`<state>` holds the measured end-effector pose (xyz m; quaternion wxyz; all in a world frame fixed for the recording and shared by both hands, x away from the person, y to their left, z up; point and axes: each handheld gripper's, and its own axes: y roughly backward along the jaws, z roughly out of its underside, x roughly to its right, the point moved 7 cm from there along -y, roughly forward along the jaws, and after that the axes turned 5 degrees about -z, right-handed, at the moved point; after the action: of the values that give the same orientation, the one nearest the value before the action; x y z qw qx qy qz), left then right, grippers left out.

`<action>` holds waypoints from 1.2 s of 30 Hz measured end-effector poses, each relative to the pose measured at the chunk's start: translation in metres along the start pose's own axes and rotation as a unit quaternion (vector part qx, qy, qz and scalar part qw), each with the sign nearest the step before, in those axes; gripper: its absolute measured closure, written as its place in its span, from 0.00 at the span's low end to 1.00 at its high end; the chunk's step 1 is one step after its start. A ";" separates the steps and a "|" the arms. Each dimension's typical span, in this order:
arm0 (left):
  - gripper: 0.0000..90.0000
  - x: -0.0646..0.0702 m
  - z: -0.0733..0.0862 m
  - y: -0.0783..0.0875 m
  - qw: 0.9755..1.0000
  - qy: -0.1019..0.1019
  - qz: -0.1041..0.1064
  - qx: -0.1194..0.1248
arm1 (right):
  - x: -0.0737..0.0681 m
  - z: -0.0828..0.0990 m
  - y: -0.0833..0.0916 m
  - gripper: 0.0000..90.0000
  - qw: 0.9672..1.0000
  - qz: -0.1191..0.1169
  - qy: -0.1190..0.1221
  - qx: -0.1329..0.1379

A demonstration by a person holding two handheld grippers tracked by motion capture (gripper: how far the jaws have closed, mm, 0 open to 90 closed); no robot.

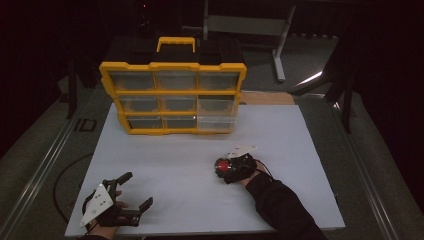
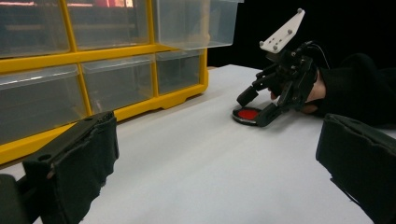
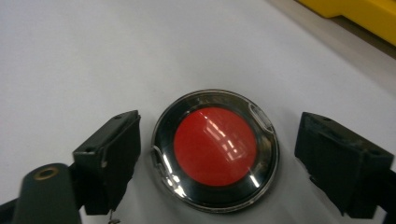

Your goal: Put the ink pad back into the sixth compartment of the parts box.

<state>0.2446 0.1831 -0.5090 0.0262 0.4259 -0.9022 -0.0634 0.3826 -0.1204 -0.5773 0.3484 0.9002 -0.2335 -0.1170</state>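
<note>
A: High view. What's on the table?

B: White table (image 1: 190, 165). Yellow drawer organiser (image 1: 172, 95) with clear drawers stands upright at the far side, left of centre. Round red disc (image 1: 222, 164) with a dark rim lies flat right of centre, nearer than the organiser and well apart from it.

A: Right gripper?

B: Right gripper (image 1: 227, 169) sits over the disc, dark sleeve (image 1: 280, 205) coming in from the near right. Jaw gap hard to read from here. Left gripper (image 1: 135, 190) is at the near-left corner, jaws spread wide, nothing in them, well apart from the disc.

A: Left gripper view?

B: Own two black jaws wide apart at the bottom, bare table between them. Farther off, the right gripper (image 2: 261, 107) is tipped down at the disc (image 2: 246, 114), one jaw on each side of it. Disc lies flat on the table, right of the organiser (image 2: 93, 65). One clear drawer (image 2: 196, 23) at the top sticks out past the frame.

A: Right gripper view, close-up?

B: Disc (image 3: 215, 147): glossy red dome centre, black ring, shiny transparent outer rim, with glare streaks. Right gripper (image 3: 217, 158) jaws open wide, straddling it left and right. Small gap on both sides, neither jaw touching. Yellow organiser corner (image 3: 359, 14) at far right.
</note>
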 end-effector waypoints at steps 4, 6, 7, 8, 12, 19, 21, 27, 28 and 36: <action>0.00 0.000 0.000 0.000 1.000 -0.001 -0.001 -0.002 | 0.001 0.000 -0.001 0.26 1.000 0.001 -0.015 -0.008; 0.00 0.000 0.000 0.000 1.000 0.000 -0.001 -0.002 | 0.001 0.000 0.000 0.30 1.000 0.001 -0.015 -0.012; 0.00 0.000 0.000 0.000 1.000 0.000 -0.001 -0.001 | 0.000 -0.001 0.000 0.32 1.000 0.002 -0.016 -0.013; 0.00 0.000 0.000 0.000 1.000 -0.001 -0.001 -0.002 | 0.000 -0.001 0.000 0.32 1.000 0.004 -0.018 -0.015; 0.00 0.000 0.000 -0.001 1.000 -0.001 -0.001 -0.002 | -0.001 -0.002 0.000 0.33 0.999 0.012 -0.020 -0.025; 0.00 0.001 0.001 -0.001 1.000 -0.002 -0.001 -0.003 | -0.001 -0.002 0.000 0.33 0.999 0.011 -0.025 -0.028; 0.00 0.000 0.001 -0.001 1.000 -0.002 -0.001 -0.005 | -0.001 -0.002 0.000 0.33 0.999 0.011 -0.026 -0.032; 0.00 0.000 0.002 -0.001 1.000 -0.001 0.000 -0.005 | -0.001 -0.004 0.000 0.33 0.999 0.007 -0.028 -0.041; 0.00 0.000 0.001 -0.001 1.000 -0.001 0.000 -0.005 | -0.002 -0.004 0.002 0.33 0.999 0.004 -0.028 -0.045; 0.00 0.000 0.001 -0.002 1.000 0.000 0.000 -0.004 | -0.005 -0.009 0.012 0.33 0.999 -0.007 -0.022 -0.042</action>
<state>0.2456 0.1820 -0.5104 0.0276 0.4258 -0.9019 -0.0674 0.3777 -0.1208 -0.5628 0.3798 0.8838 -0.2294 -0.1486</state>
